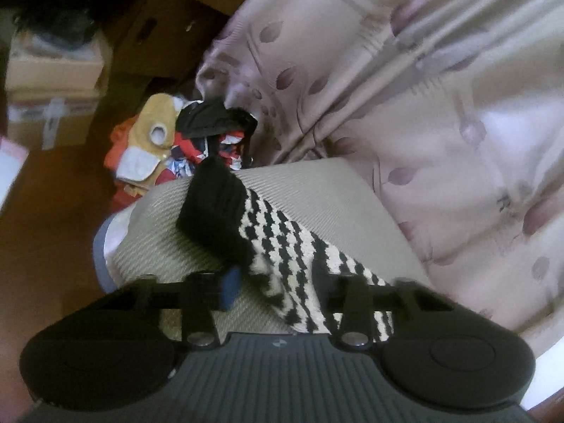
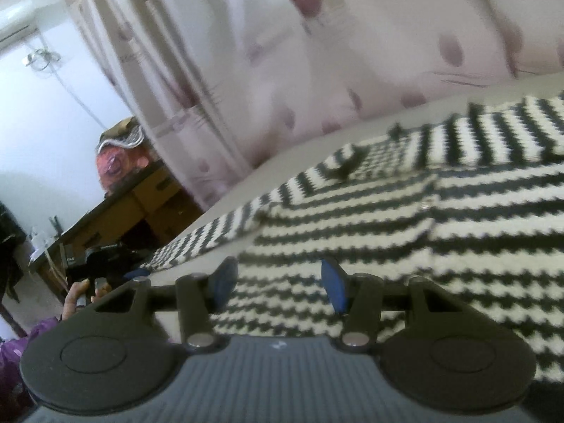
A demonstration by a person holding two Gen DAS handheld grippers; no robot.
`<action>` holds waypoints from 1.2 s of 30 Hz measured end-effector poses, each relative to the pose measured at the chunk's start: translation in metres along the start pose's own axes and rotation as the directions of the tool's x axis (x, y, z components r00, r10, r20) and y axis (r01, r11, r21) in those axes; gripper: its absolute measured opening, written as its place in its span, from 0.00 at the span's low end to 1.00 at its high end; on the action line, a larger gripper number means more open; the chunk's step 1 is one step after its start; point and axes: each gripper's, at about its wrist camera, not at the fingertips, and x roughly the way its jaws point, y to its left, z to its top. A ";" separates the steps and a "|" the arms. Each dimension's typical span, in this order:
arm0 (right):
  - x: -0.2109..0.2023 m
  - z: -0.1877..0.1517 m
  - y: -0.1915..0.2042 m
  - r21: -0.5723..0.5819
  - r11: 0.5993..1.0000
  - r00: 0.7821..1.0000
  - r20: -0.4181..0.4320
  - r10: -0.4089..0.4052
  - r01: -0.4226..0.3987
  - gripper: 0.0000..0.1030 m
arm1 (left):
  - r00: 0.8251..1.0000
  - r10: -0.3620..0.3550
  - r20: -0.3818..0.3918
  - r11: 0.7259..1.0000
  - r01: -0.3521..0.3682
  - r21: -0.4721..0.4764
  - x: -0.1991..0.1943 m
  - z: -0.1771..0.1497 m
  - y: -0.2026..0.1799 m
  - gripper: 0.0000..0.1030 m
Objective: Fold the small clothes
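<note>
Left claw [image 1: 246, 282] clamped on striped sweater [image 1: 282, 243] sleeve; right claw [image 2: 278, 283] released above sweater.

No legible text, label or number anywhere.

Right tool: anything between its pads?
Nothing gripped. The right tool is open over the striped knit garment, seen between its pads in the right wrist view.

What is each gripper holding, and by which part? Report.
Left gripper: sleeve of the striped sweater, pinched just behind its black cuff. Right gripper: open over the sweater, holding nothing.
</note>
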 end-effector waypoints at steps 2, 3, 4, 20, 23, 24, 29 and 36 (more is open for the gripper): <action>-0.006 -0.003 -0.004 0.019 1.000 1.000 0.012 -0.017 0.017 0.51 | 0.999 0.032 -0.040 0.999 -0.032 -0.009 0.008 -0.001 0.003 0.05; -0.007 -0.004 -0.007 0.035 0.999 1.000 0.017 -0.021 0.021 0.51 | 1.000 0.016 -0.025 0.999 -0.017 -0.036 0.007 -0.002 0.007 0.05; -0.010 -0.005 -0.009 0.050 0.999 0.999 0.025 -0.022 0.021 0.51 | 1.000 0.014 -0.010 0.999 -0.015 -0.032 0.006 -0.002 0.006 0.05; -0.052 0.001 -0.038 0.135 0.991 0.984 0.174 -0.046 0.023 0.51 | 0.972 -0.214 0.099 0.922 0.168 0.348 -0.017 -0.008 -0.250 0.04; -0.062 0.001 -0.053 0.183 0.983 0.977 0.205 -0.065 0.027 0.51 | 0.954 -0.297 0.033 0.871 0.256 0.418 -0.008 -0.038 -0.323 0.04; -0.066 0.001 -0.059 0.200 0.979 0.974 0.215 -0.072 0.028 0.51 | 0.948 -0.319 0.009 0.853 0.283 0.438 -0.004 -0.051 -0.347 0.04; -0.084 0.002 -0.083 0.252 0.968 0.961 0.261 -0.090 0.022 0.51 | 0.912 -0.393 -0.116 0.748 0.390 0.537 0.027 -0.129 -0.455 0.04; -0.109 -0.002 -0.117 0.306 0.952 0.943 0.307 -0.127 0.028 0.51 | 0.871 -0.363 -0.332 0.593 0.490 0.638 0.089 -0.277 -0.536 0.04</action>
